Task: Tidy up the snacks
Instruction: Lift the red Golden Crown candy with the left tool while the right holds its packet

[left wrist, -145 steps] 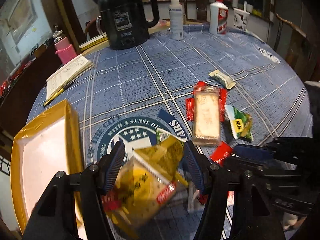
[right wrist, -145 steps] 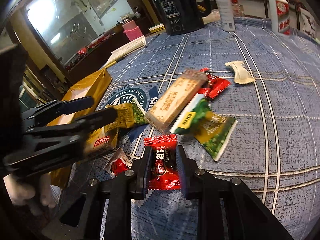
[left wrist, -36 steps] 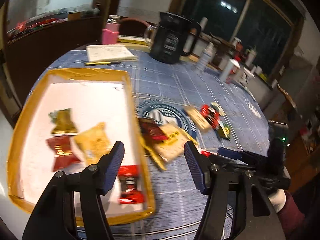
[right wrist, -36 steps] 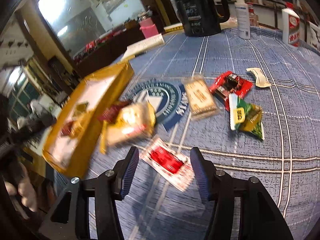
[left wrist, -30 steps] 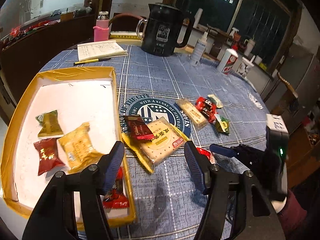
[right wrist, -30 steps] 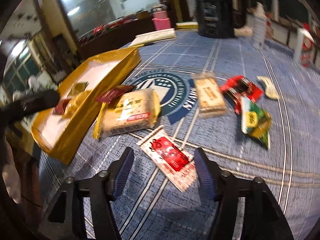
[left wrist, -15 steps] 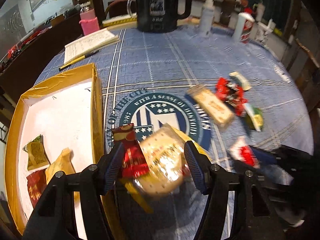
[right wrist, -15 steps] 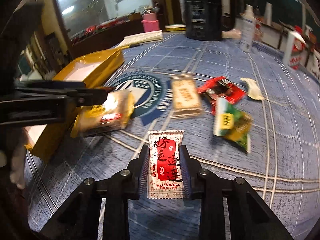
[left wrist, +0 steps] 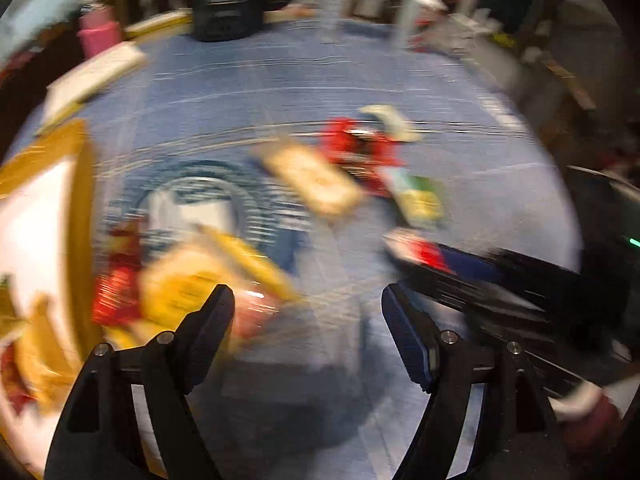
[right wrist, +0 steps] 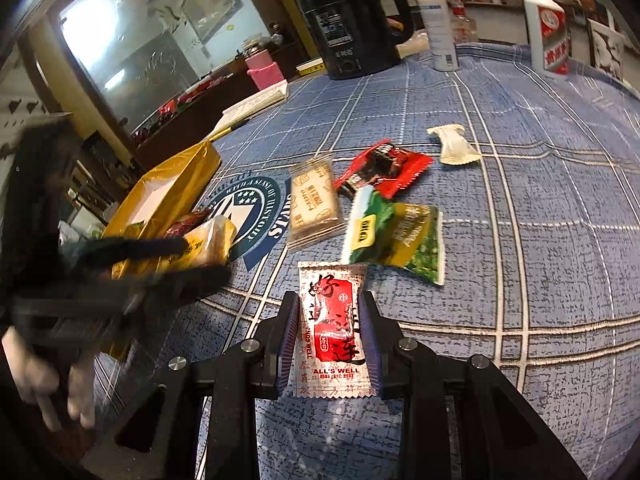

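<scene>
My right gripper (right wrist: 331,320) is shut on a white and red "ALL'S WELL" snack packet (right wrist: 332,328) lying on the blue tablecloth. My left gripper (left wrist: 308,320) is open and empty; its view is blurred. A yellow cracker pack (left wrist: 192,284) and a dark red packet (left wrist: 116,280) lie beside the gold tray (right wrist: 176,188). A clear biscuit pack (right wrist: 314,200), a red packet (right wrist: 384,166), a green packet (right wrist: 396,232) and a small white packet (right wrist: 454,144) lie mid-table. The left gripper (right wrist: 152,264) shows blurred at left in the right wrist view.
A black kettle (right wrist: 348,16), a spray bottle (right wrist: 438,20), a white and red bottle (right wrist: 550,36), a pink cup (right wrist: 262,70) and a notebook (right wrist: 256,104) stand along the table's far edge. The gold tray holds several snacks at the left (left wrist: 24,320).
The right gripper has closed on the white and red packet. The left gripper is swinging fast to the right, away from the tray, still open.
</scene>
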`<state>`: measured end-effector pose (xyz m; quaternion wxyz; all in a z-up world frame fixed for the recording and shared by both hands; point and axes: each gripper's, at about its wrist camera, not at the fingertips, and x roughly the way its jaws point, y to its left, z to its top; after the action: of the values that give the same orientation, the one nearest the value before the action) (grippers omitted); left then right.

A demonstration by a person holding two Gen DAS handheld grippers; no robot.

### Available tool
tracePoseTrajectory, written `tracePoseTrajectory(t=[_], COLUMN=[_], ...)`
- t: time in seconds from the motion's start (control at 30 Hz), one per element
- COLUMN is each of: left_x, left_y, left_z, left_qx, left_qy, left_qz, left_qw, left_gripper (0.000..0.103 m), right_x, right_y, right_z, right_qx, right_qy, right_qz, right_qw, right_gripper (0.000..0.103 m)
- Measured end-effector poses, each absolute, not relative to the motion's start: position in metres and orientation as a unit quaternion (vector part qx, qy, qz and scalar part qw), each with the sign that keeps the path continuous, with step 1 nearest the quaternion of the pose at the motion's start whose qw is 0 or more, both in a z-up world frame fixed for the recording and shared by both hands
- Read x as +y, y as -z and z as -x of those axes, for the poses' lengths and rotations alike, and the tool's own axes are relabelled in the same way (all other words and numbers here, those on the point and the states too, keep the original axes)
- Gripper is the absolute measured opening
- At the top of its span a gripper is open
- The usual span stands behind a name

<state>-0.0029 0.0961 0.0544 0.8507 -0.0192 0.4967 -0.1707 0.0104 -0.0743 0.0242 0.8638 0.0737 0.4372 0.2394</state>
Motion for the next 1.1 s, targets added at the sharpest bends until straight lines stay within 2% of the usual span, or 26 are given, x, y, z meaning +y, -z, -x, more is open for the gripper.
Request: tracePoseTrajectory(t=[0.17,0.33,0.47,0.53,0.67,0.73,0.8,1.0,1.1], left_x=[0.110,0.155,0.152,0.149,0.160,0.158,0.150,0.150,0.159], left_y=[-0.082,-0.070,-0.051,-0.044,-0.041,-0.042,-0.042,-0.049,-0.052], left_z=[0.015,-0.009,-0.026,-0.036,-0.048,-0.051,-0.051,-0.052,-0.057], left_qx=[0.438,0.460,0.486,0.493,0.504,0.506,0.514,0.500,0.502], left_qy=[0.099,0.026,-0.006,-0.024,-0.015,0.007,0.011,0.012,-0.017], left_qz=[-0.005,0.050,0.006,-0.021,-0.016,-0.015,-0.034,-0.010,-0.025], left_qw=[0.893,0.886,0.874,0.869,0.864,0.862,0.857,0.866,0.865], left_gripper=[0.076,0.076,0.074,0.065,0.061,0.031,0.009,0.009,0.016], right_x=[-0.091,-0.094,-0.094,-0.094,-0.092,-0.091,-0.091,-0.090,-0.090], right_y=[-0.021,-0.020,-0.020,-0.020,-0.020,-0.020,-0.020,-0.020,-0.020], right_z=[-0.015,-0.015,-0.013,-0.013,-0.011,-0.010,-0.010,-0.009,-0.010], right_qx=[0.441,0.442,0.440,0.439,0.437,0.437,0.436,0.435,0.435], right_qy=[-0.238,-0.239,-0.238,-0.239,-0.239,-0.240,-0.239,-0.239,-0.239], right_qz=[-0.116,-0.129,-0.131,-0.131,-0.129,-0.127,-0.126,-0.128,-0.126], right_qw=[0.857,0.855,0.856,0.856,0.857,0.858,0.858,0.858,0.859], right_gripper=[0.031,0.031,0.031,0.032,0.033,0.033,0.033,0.033,0.034])
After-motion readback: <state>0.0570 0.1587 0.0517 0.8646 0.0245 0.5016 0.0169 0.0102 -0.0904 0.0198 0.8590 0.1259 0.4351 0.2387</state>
